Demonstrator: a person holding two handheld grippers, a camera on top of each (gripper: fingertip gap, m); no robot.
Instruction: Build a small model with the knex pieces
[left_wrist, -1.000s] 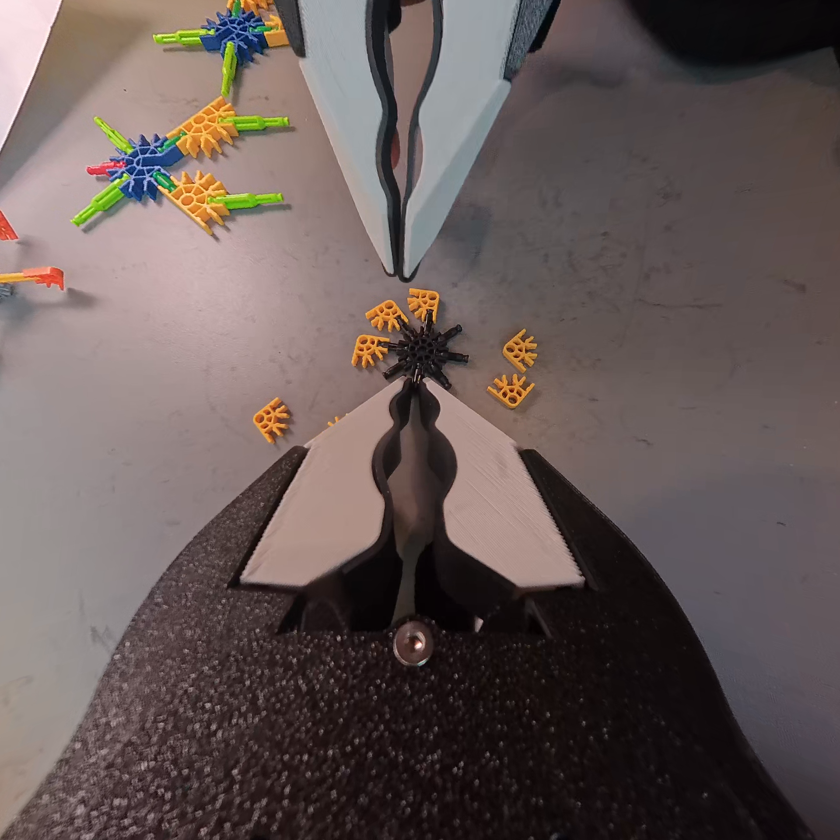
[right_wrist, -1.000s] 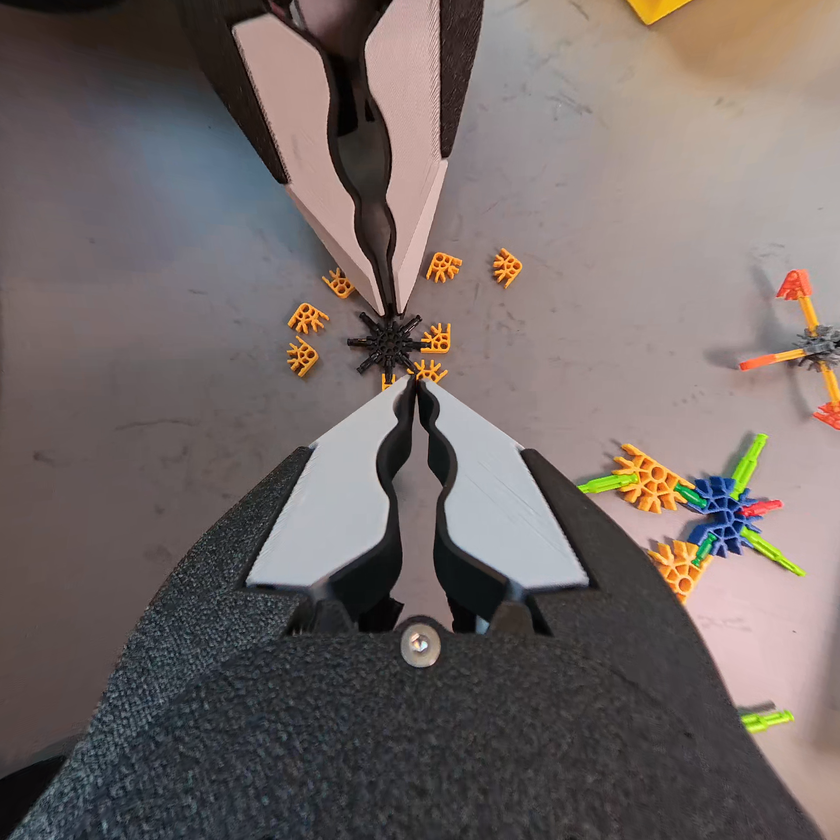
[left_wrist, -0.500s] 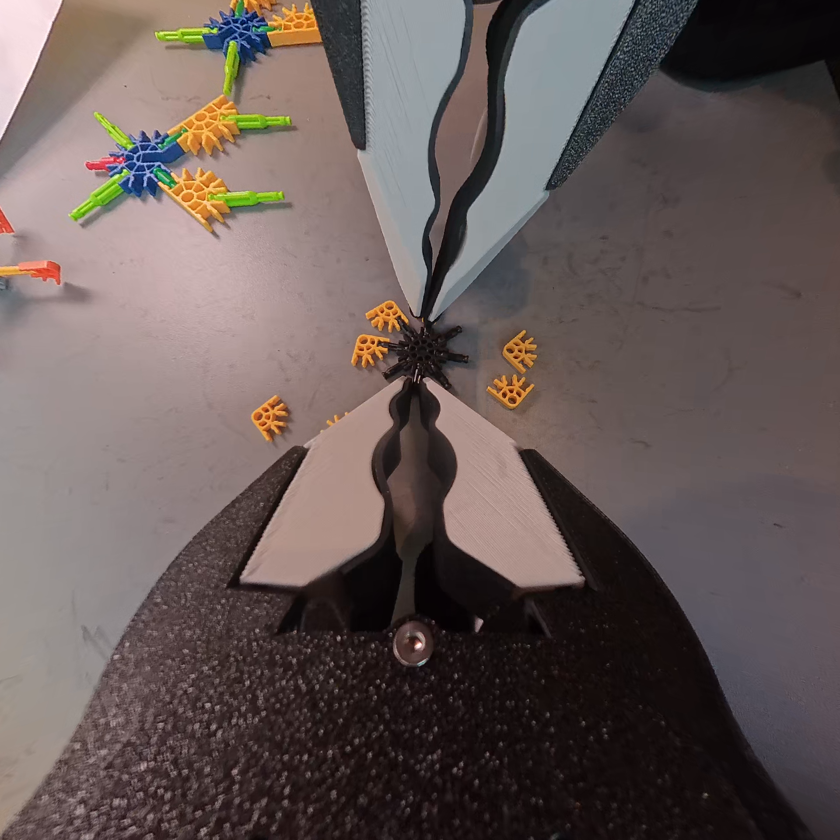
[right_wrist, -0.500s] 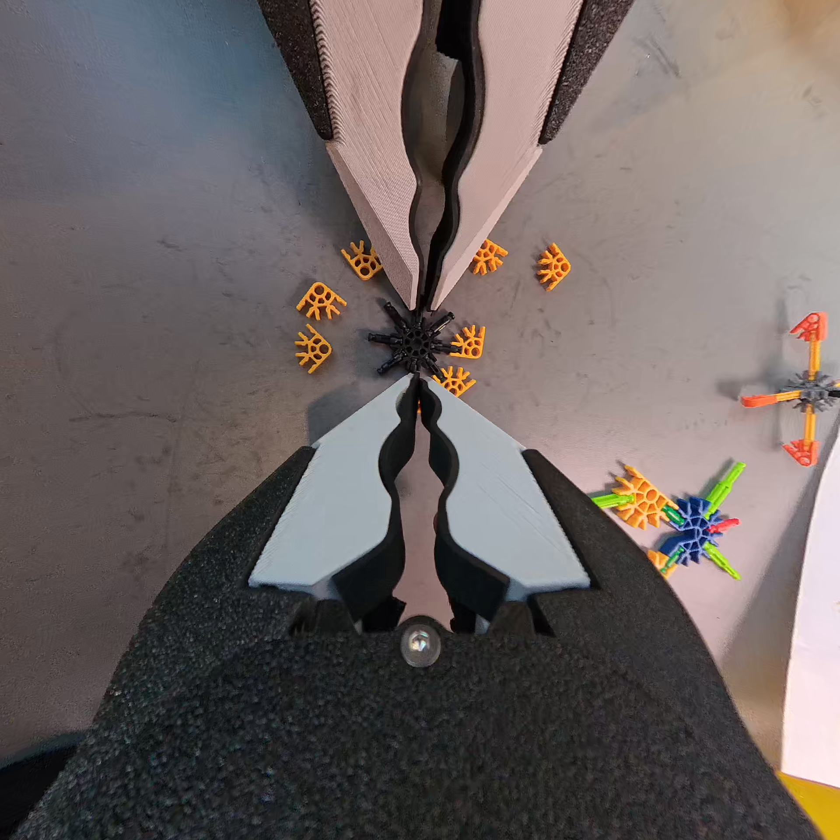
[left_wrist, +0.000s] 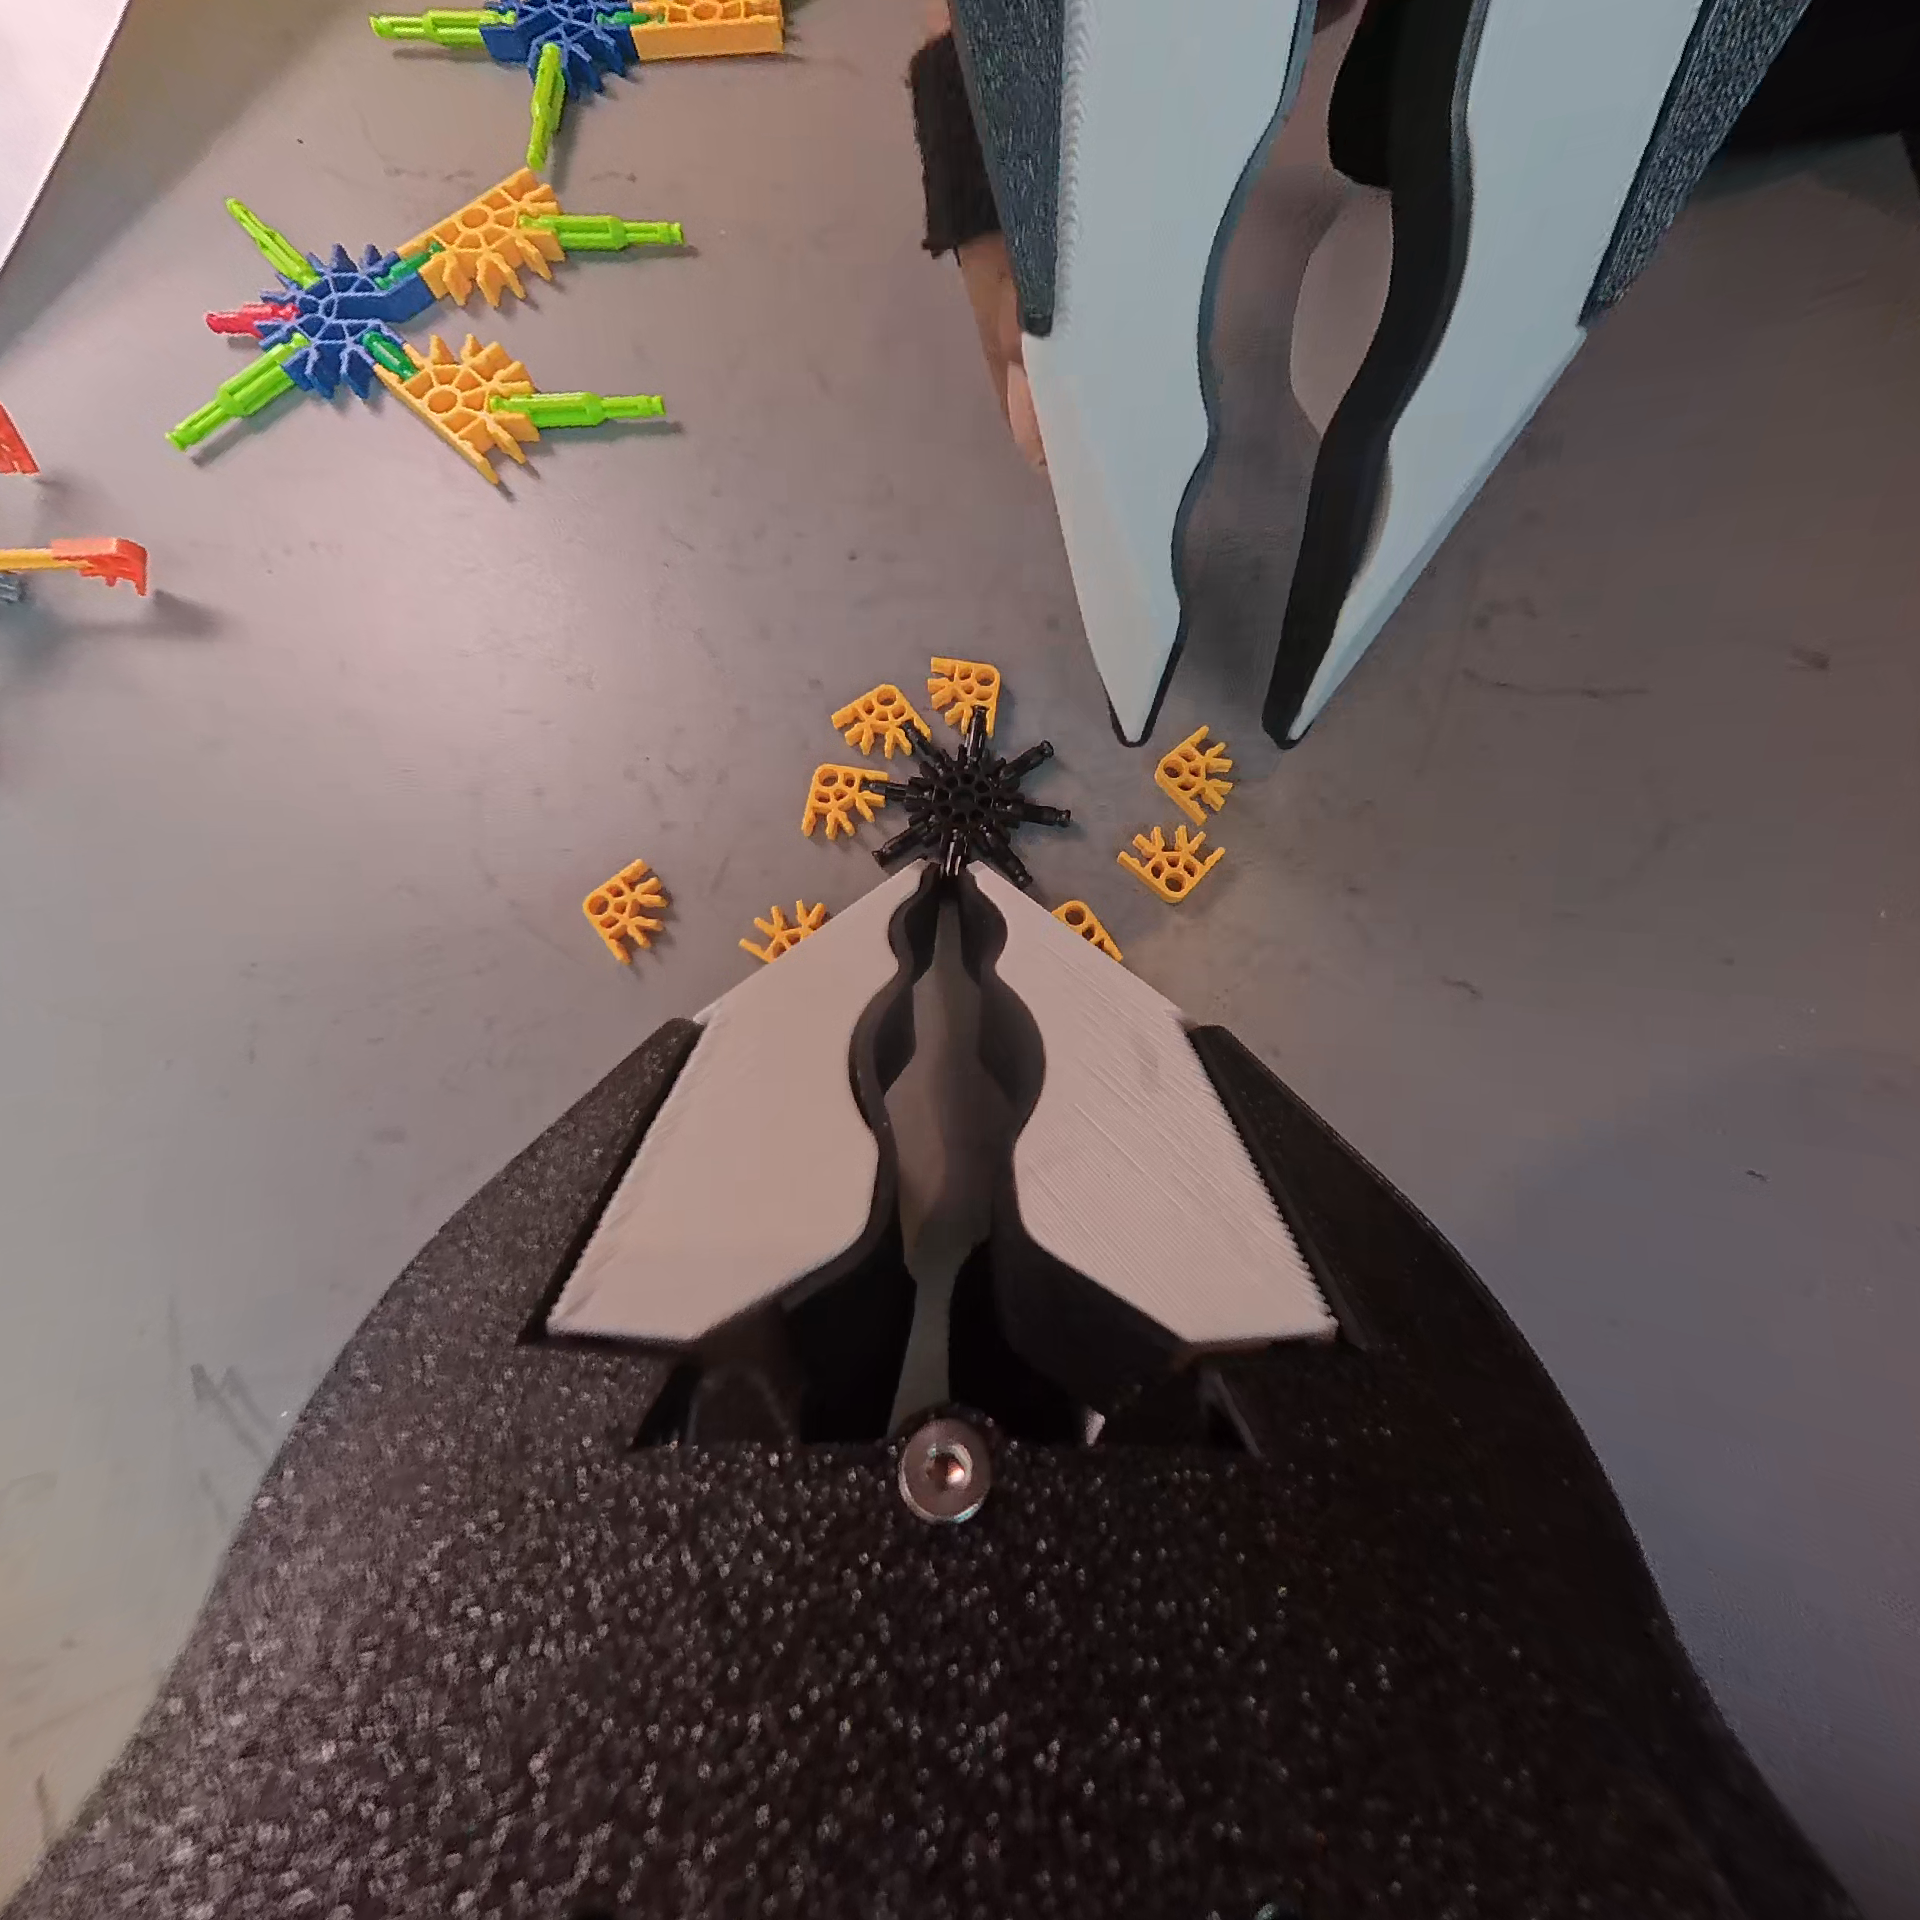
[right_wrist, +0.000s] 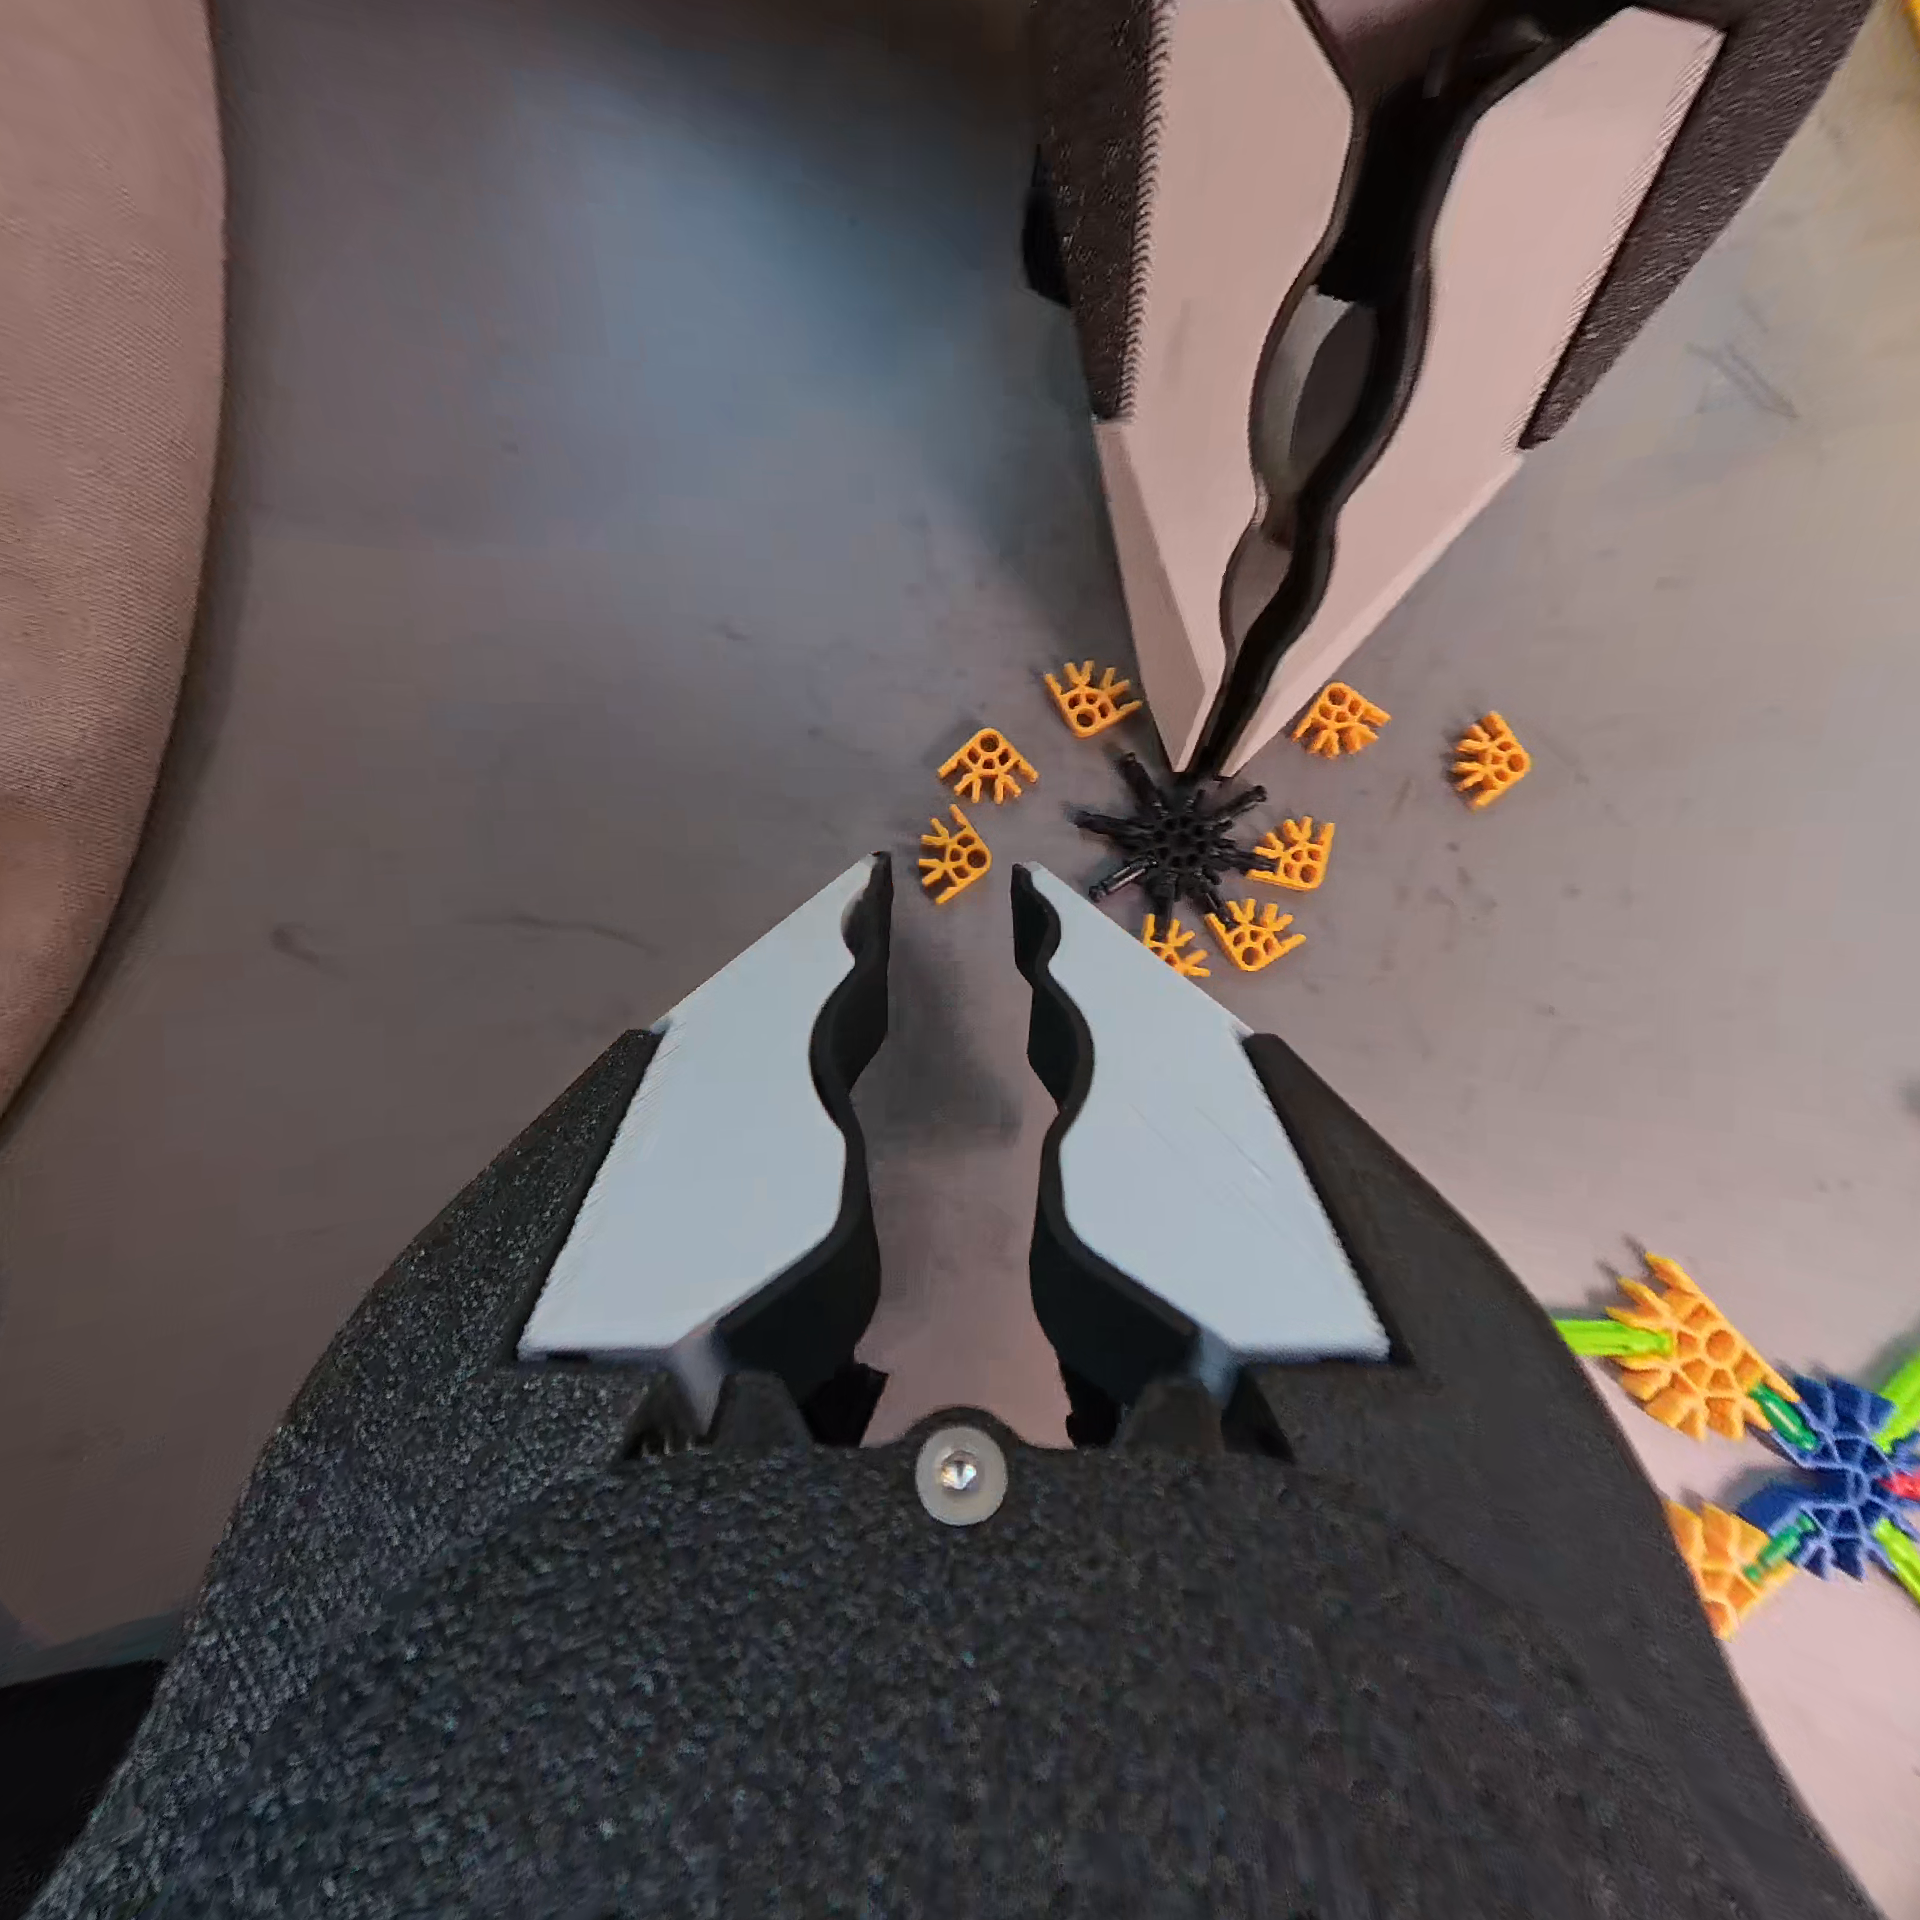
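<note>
A scuffed grey surface (left_wrist: 1558, 1039) – left gripper (left_wrist: 948, 876) clenched on the black spoked connector (left_wrist: 971, 805), yellow pieces (left_wrist: 1193, 771) ringing it; right gripper (right_wrist: 948, 873) released beside it

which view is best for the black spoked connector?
Left wrist view: the black spoked connector lies sharp and nearly whole, the shut left tool pinching one spoke. In the right wrist view it is darker, softer, partly overlapped by that tool's tips.

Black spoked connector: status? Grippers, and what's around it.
Left gripper shut on a spoke of the black spoked connector. Right gripper open, beside a loose yellow connector. More yellow connectors ring the hub on the grey table.
</note>
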